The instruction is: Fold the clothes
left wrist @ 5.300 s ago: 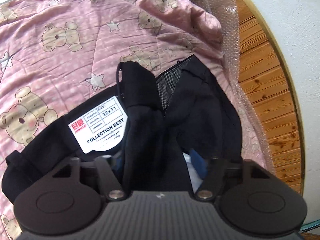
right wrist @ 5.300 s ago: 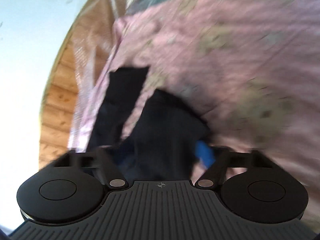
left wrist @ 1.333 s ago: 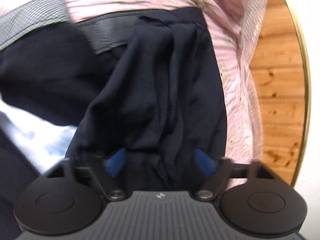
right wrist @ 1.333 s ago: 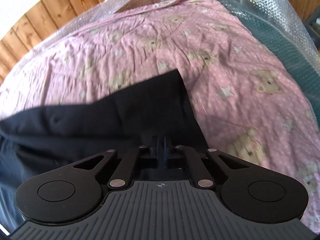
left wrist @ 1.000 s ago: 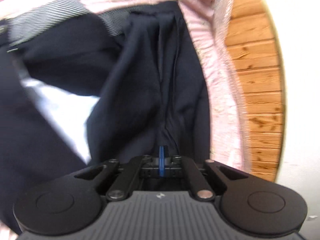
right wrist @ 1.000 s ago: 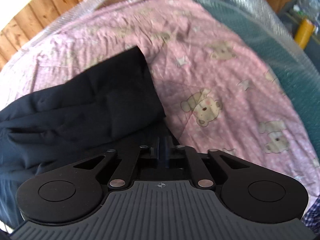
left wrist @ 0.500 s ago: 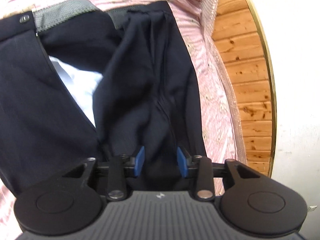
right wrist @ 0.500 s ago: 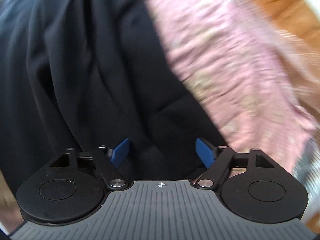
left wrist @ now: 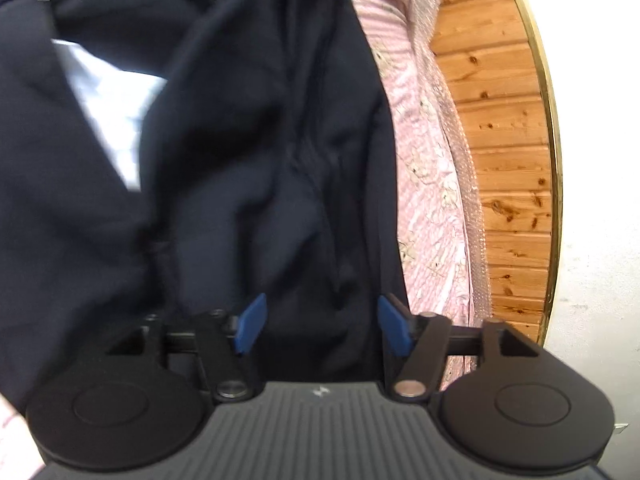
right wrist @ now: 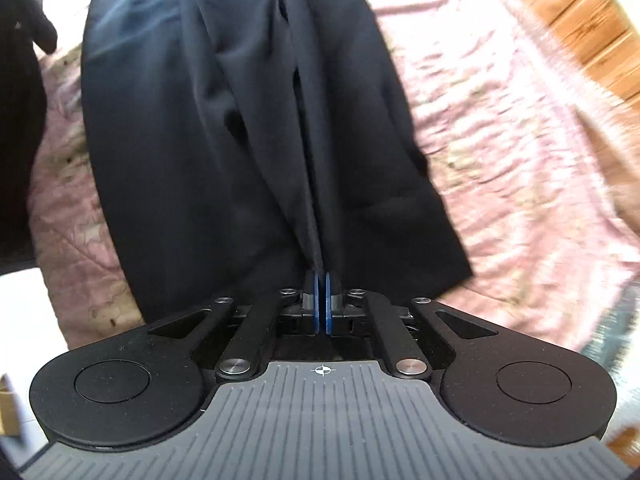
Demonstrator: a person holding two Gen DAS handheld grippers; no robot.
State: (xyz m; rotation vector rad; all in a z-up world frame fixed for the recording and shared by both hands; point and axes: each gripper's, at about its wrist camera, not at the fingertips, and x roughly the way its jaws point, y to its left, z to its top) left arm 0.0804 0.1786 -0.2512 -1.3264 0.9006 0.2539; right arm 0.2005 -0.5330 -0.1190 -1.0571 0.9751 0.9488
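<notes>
Dark navy trousers [left wrist: 248,128] lie on a pink bear-print blanket [left wrist: 424,160], their grey-lined waistband at the top left and a white lining patch [left wrist: 108,112] showing. My left gripper [left wrist: 322,322] hovers over the cloth with its jaws opening; the blue pads [left wrist: 250,322] stand apart with fabric lying between them, not pinched. In the right wrist view a trouser leg [right wrist: 248,128] hangs forward in folds. My right gripper [right wrist: 322,304] is shut on a ridge of that dark cloth, blue pads pressed together.
The pink blanket [right wrist: 512,152] spreads to the right of the trousers. Bubble wrap [left wrist: 460,128] edges the blanket, with a wooden plank wall [left wrist: 504,120] beyond. More dark cloth [right wrist: 18,128] sits at the left edge of the right wrist view.
The left jaws went from shut on the trousers to wide apart, and the view drew closer. The right gripper rolled, opened over the trouser leg, then shut on a fold of it.
</notes>
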